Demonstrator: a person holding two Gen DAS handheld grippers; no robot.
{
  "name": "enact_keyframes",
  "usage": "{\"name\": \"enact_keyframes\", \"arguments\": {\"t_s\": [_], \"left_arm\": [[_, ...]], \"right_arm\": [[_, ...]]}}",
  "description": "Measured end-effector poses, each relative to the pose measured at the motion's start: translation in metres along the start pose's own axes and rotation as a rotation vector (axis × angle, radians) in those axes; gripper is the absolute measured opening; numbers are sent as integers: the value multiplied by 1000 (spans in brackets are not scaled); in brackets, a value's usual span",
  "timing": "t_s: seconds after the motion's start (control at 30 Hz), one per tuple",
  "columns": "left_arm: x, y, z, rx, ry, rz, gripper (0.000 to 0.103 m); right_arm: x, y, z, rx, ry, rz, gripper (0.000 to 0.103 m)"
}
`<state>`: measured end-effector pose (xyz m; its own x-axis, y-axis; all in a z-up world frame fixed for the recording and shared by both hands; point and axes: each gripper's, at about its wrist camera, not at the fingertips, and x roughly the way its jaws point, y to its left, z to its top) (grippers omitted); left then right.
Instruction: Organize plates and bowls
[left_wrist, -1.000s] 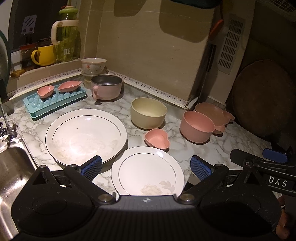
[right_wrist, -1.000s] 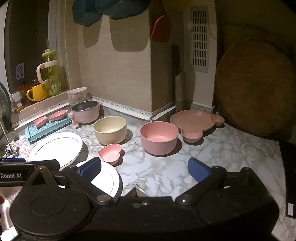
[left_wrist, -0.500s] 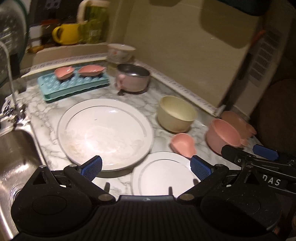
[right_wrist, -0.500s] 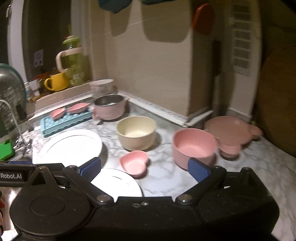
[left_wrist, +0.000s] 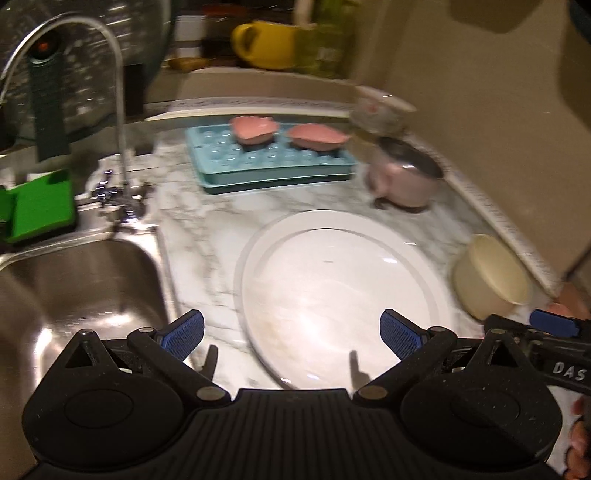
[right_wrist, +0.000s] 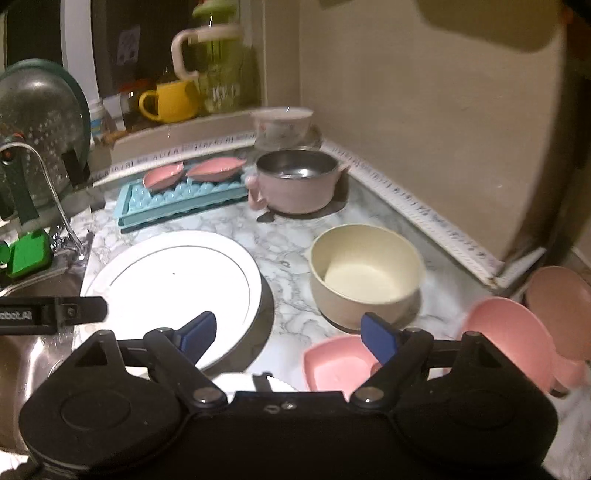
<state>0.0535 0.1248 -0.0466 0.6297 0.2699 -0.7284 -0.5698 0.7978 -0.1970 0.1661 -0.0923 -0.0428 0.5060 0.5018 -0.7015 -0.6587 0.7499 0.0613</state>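
A large white plate (left_wrist: 343, 295) lies on the marble counter, close in front of my left gripper (left_wrist: 291, 332), which is open and empty above the plate's left rim. My right gripper (right_wrist: 288, 334) is also empty; its jaws are closing over bare counter between the large plate (right_wrist: 173, 291) and a pink heart dish (right_wrist: 336, 362). Just behind stands a cream bowl (right_wrist: 365, 277), with a pink bowl (right_wrist: 506, 339) and a pink eared plate (right_wrist: 557, 291) to the right. Only a sliver of the small white plate (right_wrist: 240, 382) shows below the right gripper.
A steel sink (left_wrist: 74, 295) with faucet (left_wrist: 118, 110) and green sponge (left_wrist: 37, 206) lies left. At the back sit a blue ice tray (right_wrist: 177, 199) with two pink leaf dishes, a pink-sided steel pot (right_wrist: 295, 184) and a floral bowl (right_wrist: 282, 122). A yellow mug (right_wrist: 170, 101) is on the ledge.
Both grippers have swung left and lower toward the counter. Sink and faucet came into the left view and the small plate left it. The right jaws stand narrower than before.
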Motion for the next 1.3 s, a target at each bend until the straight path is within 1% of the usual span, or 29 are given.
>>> {"name": "enact_keyframes", "arguments": {"t_s": [0.07,0.2,0.27,0.33,0.4,0.47,0.57,0.67,0.7,0.73,0.8,0.83,0.87,0.9,0.93,0.97,1.0,1.03,1.1,1.13,1.17,1.2,1.3], "left_arm": [[7,6,2,-21,8,17,102],[18,13,4,-53,28,41,101],[22,14,4,-51,28,50,101],[27,17,6,-68,40,59,101],[31,19,7,-88,52,53,93],[34,19,6,-96,65,51,91],[37,19,4,-105,82,38,82],[39,21,4,-118,94,38,76],[39,21,4,-118,95,36,73],[39,21,4,-120,97,34,72],[39,21,3,-129,103,31,69],[40,21,3,-133,106,28,67],[40,20,3,-135,110,24,61],[40,20,2,-136,116,17,57],[41,19,2,-137,122,11,57],[41,19,1,-138,126,9,54],[42,19,1,-140,130,6,47],[43,19,0,-144,137,-1,43],[44,20,-1,-157,144,-10,37],[44,21,-1,-161,146,-14,35],[45,21,-1,-166,148,-21,29],[45,21,-1,-171,149,-26,28],[45,21,0,-170,149,-20,27]], "right_arm": [[14,1,5,5,38,16,78],[34,4,10,16,99,65,75],[42,6,11,24,126,91,72],[51,7,13,32,153,112,71],[58,5,14,50,176,142,60],[62,5,15,52,187,146,58],[65,5,17,54,195,163,54],[68,1,18,63,204,171,54],[70,0,18,70,210,178,52],[71,-2,18,79,217,187,49],[74,-6,19,102,233,199,36],[74,-8,18,112,239,204,34],[75,-9,18,120,242,207,34],[75,-10,17,128,244,208,31],[75,-11,17,136,250,214,29],[76,-11,16,141,256,220,23],[76,-11,15,145,259,223,20],[76,-12,15,149,261,223,18],[77,-13,15,160,266,240,10],[77,-14,15,166,268,242,10],[77,-14,15,166,269,242,10],[77,-14,15,167,269,242,10],[79,-13,17,170,274,235,10]]}}
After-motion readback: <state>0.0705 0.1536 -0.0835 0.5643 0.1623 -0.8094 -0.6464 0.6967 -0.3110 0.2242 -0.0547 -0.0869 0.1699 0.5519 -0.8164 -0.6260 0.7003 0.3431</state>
